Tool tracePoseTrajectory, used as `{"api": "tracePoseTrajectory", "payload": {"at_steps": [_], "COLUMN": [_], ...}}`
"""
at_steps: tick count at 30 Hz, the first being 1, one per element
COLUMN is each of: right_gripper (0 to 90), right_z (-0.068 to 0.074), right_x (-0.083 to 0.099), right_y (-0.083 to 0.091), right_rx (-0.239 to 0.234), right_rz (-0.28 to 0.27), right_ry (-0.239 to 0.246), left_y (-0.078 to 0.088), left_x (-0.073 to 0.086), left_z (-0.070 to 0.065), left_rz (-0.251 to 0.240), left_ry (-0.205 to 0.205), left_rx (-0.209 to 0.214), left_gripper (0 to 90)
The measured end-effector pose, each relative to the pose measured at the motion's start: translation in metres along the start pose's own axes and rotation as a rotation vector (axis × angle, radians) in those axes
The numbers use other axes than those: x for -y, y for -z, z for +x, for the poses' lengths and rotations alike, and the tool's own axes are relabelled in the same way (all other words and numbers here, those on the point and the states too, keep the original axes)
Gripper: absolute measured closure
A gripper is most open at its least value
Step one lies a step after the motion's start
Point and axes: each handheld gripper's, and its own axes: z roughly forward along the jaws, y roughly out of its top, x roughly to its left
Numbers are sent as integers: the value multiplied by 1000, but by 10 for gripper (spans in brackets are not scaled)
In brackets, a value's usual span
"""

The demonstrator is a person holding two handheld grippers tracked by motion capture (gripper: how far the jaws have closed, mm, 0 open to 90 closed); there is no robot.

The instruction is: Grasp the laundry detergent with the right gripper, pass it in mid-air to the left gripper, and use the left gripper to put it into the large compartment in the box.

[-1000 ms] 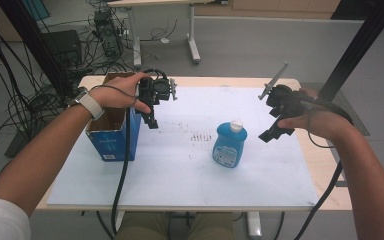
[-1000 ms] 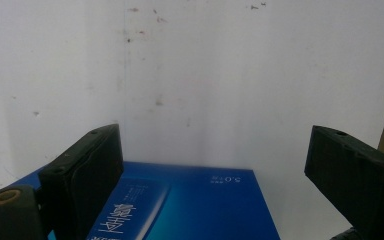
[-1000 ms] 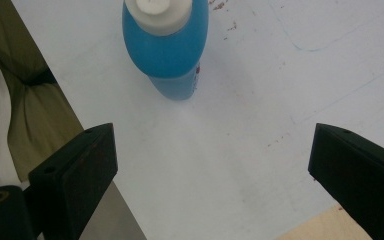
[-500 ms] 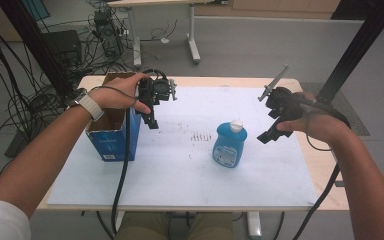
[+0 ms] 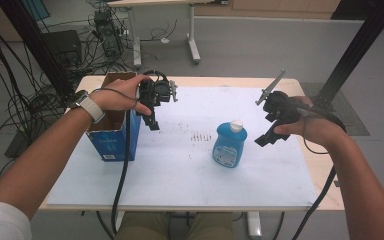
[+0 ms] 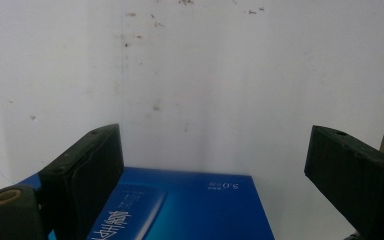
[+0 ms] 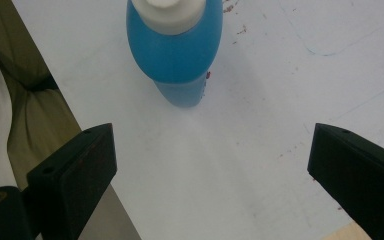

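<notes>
Two things sit on the white sheet: a blue bottle [image 5: 229, 145] with a white cap, upright near the middle of the table [image 5: 205, 82], and an open blue box [image 5: 114, 134] at the sheet's 9 o'clock edge.

Bottle: label faces the person. In the right gripper view it stands at 12 o'clock, ahead of the jaws and not between them; cap [image 7: 168, 11] toward the camera. Small dark specks mark the sheet [image 5: 180, 170] just beside it at 10 o'clock.

Right hand-held gripper [image 5: 267, 137]: held above the table at 3 o'clock from the bottle, near but apart from it, jaws pointing down and toward it. Jaws stand wide apart, nothing between them but bare sheet. A grey plate sticks up from its top. Right hand [image 5: 315, 127] wraps the body; cable trails down toward 6 o'clock.

Left hand-held gripper [image 5: 152, 121]: at 3 o'clock of the box's upper corner, above the sheet, jaws pointing down. In the left gripper view the jaws stand wide apart, with the blue printed side of the box low in frame between them, not touched as far as I can tell. Left hand [image 5: 122, 95] grips the body over the box's open top; a watch with a white band sits on the wrist.

Bottle and box: well apart.
</notes>
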Motion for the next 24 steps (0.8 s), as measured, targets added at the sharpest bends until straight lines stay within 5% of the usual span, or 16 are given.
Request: {"api": "tracePoseTrajectory", "payload": {"at_steps": [24], "right_gripper": [50], "right_z": [3], "right_x": [6], "right_y": [-22], "right_rx": [-21], "right_rz": [-60], "right_ry": [-19], "left_y": [-4], "left_x": [1], "left_z": [-2], "left_rz": [-9], "left_ry": [4], "left_rx": [0], "left_gripper": [93]}}
